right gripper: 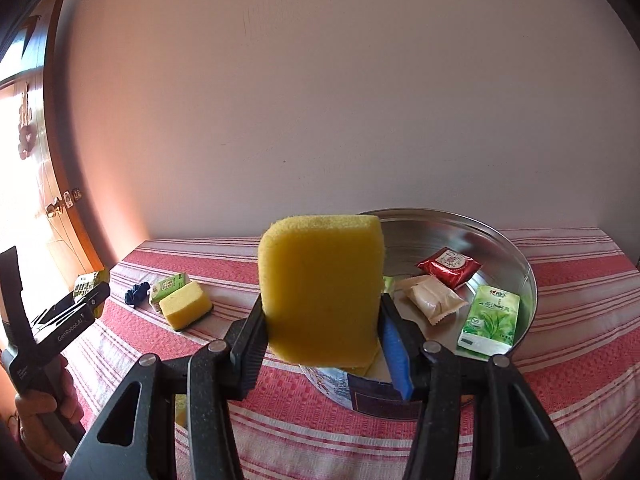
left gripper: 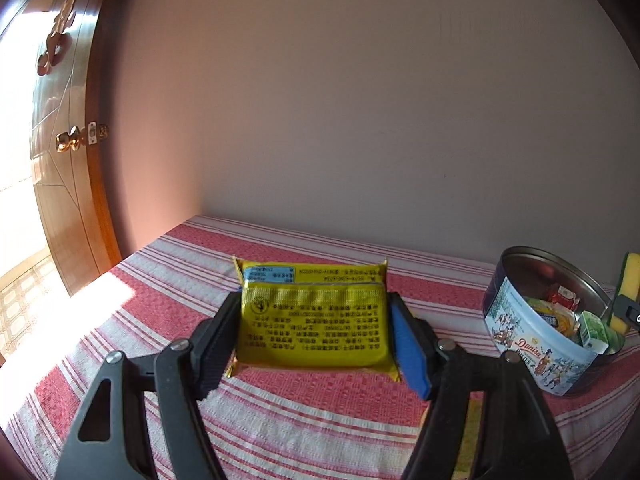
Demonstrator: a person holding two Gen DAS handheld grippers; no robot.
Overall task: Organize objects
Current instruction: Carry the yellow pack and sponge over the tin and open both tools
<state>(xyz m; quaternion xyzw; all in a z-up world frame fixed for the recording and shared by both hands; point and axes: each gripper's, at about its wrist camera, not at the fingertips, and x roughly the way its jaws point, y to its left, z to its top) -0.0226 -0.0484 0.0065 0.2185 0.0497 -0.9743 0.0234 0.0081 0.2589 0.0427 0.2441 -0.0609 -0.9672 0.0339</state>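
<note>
Both tongs are loaded and carrying, so the step in hand looks like transport toward the round biscuit tin (right gripper: 500,240). The left tongs (left gripper: 316,336) clamp a yellow packet (left gripper: 314,316), held clear above the striped tabletop (left gripper: 280,420), with the tin off to their right. The right tongs (right gripper: 322,332) grip a yellow sponge (right gripper: 320,288) upright, just in front of and above the tin's near rim; inside lie a red sachet (right gripper: 448,266), a white wrapper (right gripper: 434,298) and a green tea box (right gripper: 490,322). A second sponge (right gripper: 186,304) and a few small items wait on the cloth. Next, the sponge probably needs easing forward over the rim before release, avoiding the other arm.
</note>
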